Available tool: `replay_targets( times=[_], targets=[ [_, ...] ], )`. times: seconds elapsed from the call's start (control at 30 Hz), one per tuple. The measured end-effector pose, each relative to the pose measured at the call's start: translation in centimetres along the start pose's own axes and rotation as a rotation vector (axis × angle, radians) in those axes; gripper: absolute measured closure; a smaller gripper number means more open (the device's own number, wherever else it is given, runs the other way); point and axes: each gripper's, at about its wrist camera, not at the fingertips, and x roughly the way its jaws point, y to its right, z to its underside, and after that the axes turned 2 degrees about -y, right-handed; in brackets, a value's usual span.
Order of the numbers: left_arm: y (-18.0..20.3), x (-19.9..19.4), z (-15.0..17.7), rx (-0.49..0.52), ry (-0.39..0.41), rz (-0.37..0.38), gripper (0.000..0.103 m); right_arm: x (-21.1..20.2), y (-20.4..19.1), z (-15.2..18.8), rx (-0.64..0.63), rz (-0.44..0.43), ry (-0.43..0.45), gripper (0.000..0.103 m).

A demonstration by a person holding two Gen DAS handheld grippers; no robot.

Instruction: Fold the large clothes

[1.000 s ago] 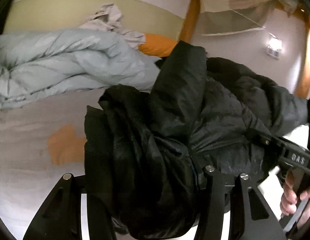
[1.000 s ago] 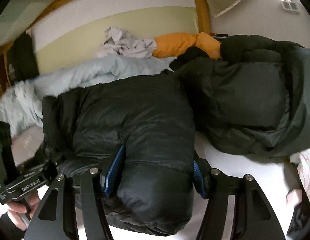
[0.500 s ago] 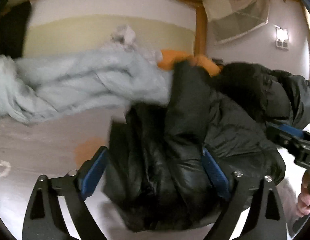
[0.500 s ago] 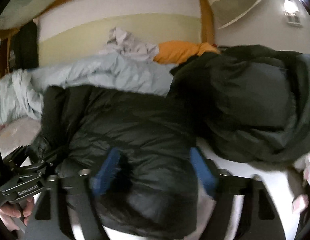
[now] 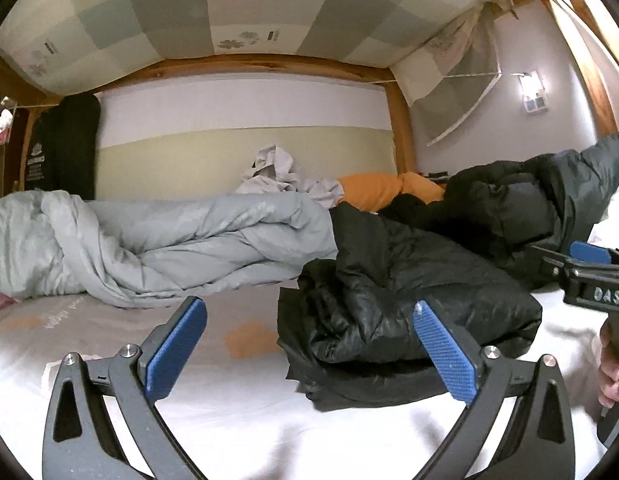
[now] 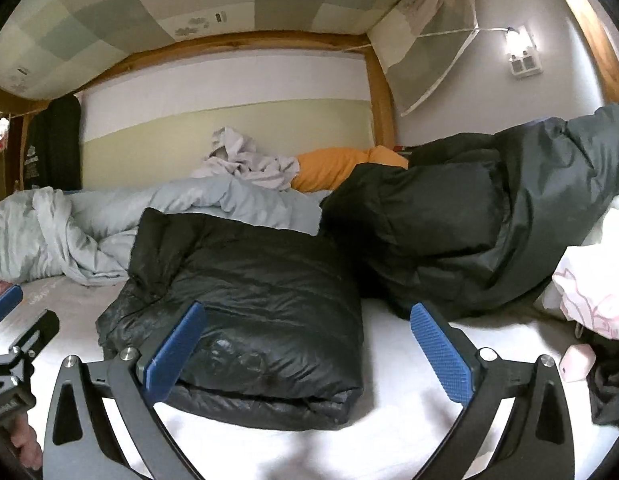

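A folded black puffer jacket (image 5: pixel 393 300) lies on the white bed, also in the right wrist view (image 6: pixel 253 308). My left gripper (image 5: pixel 309 352) is open and empty, pulled back just in front of the jacket's left side. My right gripper (image 6: pixel 309 352) is open and empty, close in front of the jacket's near edge. The right gripper also shows at the right edge of the left wrist view (image 5: pixel 589 276). The left gripper shows at the left edge of the right wrist view (image 6: pixel 9 344).
A second dark puffer coat (image 6: pixel 469 220) is heaped behind and to the right. A grey duvet (image 5: pixel 157 248), orange pillows (image 5: pixel 377 190) and a pale crumpled garment (image 5: pixel 277 172) lie along the wall. White-pink bedding (image 6: pixel 589 292) sits at right. A wooden bunk frame (image 5: pixel 397 128) is overhead.
Both grippers were shut on the black jacket; they have opened, let it drop onto the bed and drawn back. The jacket now rests folded on the sheet.
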Motion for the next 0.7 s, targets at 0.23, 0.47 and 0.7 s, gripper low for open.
replay_targets(
  times=[0.23, 0.47, 0.7],
  targets=[
    [-0.2, 0.0, 0.2, -0.011, 0.007, -0.011, 0.0, -1.1, -0.4, 1.2, -0.018, 0.024, 0.057, 0.0],
    [0.2, -1.0, 0.3, 0.012, 0.045, -0.027, 0.0, -2.3, -1.2, 1.4, -0.047, 0.052, 0.104, 0.0],
    [0.4, -1.5, 0.3, 0.021, 0.067, -0.028, 0.0, -2.5, -1.9, 1.4, -0.084, 0.067, 0.107, 0.0]
  ],
)
